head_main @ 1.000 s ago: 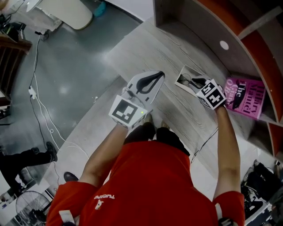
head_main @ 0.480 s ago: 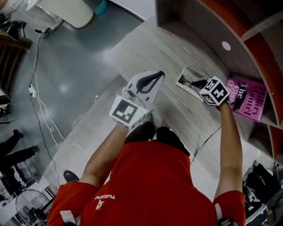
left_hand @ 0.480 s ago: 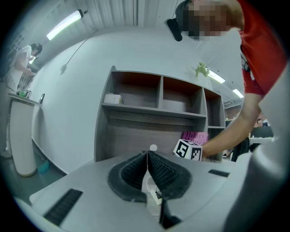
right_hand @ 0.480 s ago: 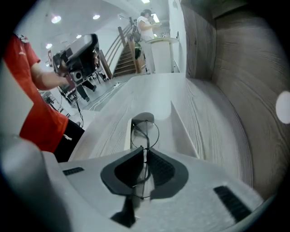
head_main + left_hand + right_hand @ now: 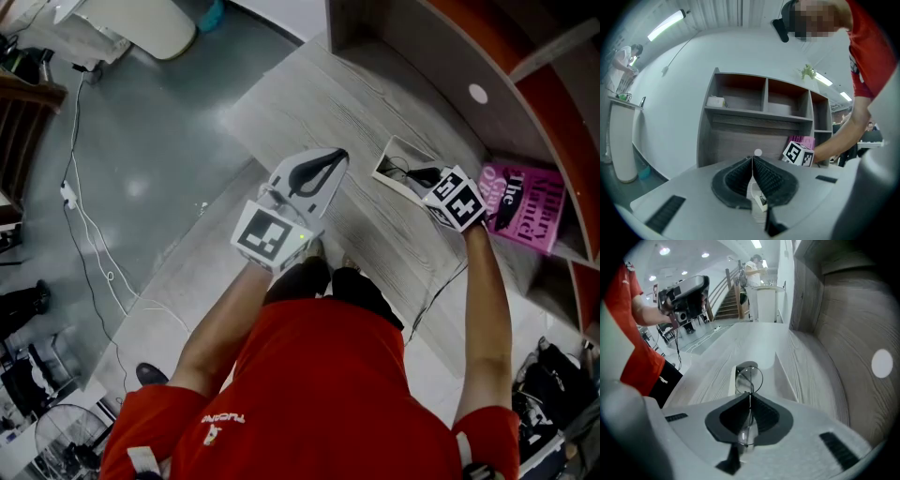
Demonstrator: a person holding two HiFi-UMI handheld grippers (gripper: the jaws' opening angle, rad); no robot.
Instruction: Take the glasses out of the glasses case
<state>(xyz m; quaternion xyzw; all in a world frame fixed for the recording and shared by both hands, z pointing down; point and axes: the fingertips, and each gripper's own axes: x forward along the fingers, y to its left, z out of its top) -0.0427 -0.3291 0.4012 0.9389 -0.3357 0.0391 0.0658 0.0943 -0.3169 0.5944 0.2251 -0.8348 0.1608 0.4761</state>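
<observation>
An open white glasses case (image 5: 392,159) lies on the grey wooden table (image 5: 309,103), close to the shelf unit. Thin-rimmed round glasses (image 5: 749,378) rest in the case (image 5: 785,376), one lens sticking out past the jaws. My right gripper (image 5: 750,395) points steeply down into the case, its jaws closing, with the wire frame pinched between the pads. In the head view the right gripper (image 5: 424,176) sits at the case's near end. My left gripper (image 5: 339,157) hovers level over the table to the left, shut with nothing in it (image 5: 752,159).
A pink book (image 5: 525,206) stands in the shelf unit (image 5: 422,56) right behind the case. A thin cable (image 5: 441,291) runs off the table's near edge. The floor to the left holds cords and a white cabinet (image 5: 141,23).
Both grippers keep their places in the head view. A bystander at the left edge has walked further out of the picture.
</observation>
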